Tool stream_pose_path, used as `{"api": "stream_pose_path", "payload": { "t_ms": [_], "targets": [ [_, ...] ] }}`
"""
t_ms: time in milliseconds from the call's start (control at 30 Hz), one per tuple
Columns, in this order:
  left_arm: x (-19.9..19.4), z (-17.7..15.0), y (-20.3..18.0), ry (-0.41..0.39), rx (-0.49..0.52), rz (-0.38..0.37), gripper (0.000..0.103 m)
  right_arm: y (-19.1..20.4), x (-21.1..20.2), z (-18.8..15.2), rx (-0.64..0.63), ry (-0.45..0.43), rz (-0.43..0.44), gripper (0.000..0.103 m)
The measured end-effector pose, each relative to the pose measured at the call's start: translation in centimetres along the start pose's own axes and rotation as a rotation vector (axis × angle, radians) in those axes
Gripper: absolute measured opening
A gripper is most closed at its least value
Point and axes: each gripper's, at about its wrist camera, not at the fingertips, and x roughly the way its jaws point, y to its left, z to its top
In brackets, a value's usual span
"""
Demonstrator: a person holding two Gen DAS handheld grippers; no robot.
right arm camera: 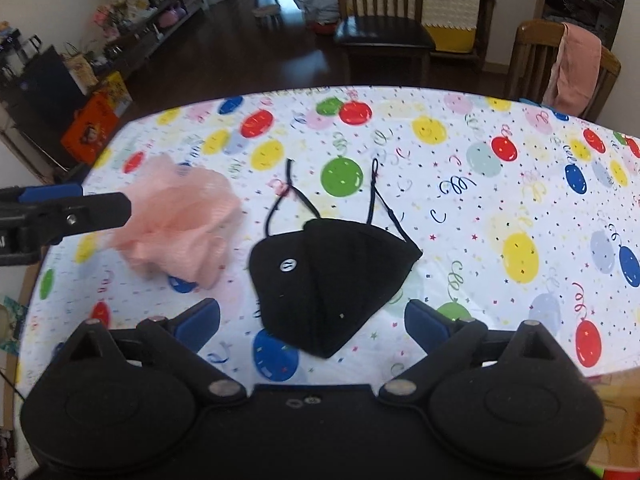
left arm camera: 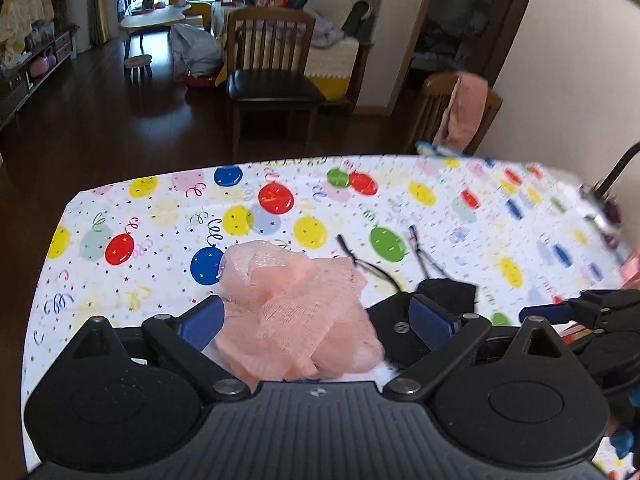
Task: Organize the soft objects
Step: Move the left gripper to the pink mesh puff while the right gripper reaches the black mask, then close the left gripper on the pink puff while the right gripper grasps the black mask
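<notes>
Between the spread fingers of the left hand-held gripper (left arm camera: 316, 316) sits the peach mesh bath pouf (left arm camera: 296, 316), resting on the balloon-print counter (left arm camera: 160, 216), not yet pinched. Just ahead of the right hand-held gripper (right arm camera: 312, 320), also spread, lies the black face mask (right arm camera: 328, 276), long axis slanting across the jaws, ear loops pointing away. The pouf's base is hidden behind the gripper body.

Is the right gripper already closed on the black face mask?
No: in the right wrist view the right gripper is open, its blue pads either side of the black face mask, which lies flat on the balloon tablecloth.
</notes>
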Motion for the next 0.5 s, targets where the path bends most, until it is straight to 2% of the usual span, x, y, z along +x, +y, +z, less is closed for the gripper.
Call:
{"api": "stream_pose_path", "payload": {
  "t_ms": [300, 500],
  "targets": [
    [5.7, 0.3, -0.1, 0.098, 0.029, 0.044, 0.099, -0.4, 4.9, 0.9, 0.042, 0.043, -0.032, 0.099],
    [8.1, -0.4, 0.7, 0.142, 0.026, 0.065, 0.099, -0.6, 7.4, 0.9, 0.055, 0.073, -0.052, 0.099]
  ]
}}
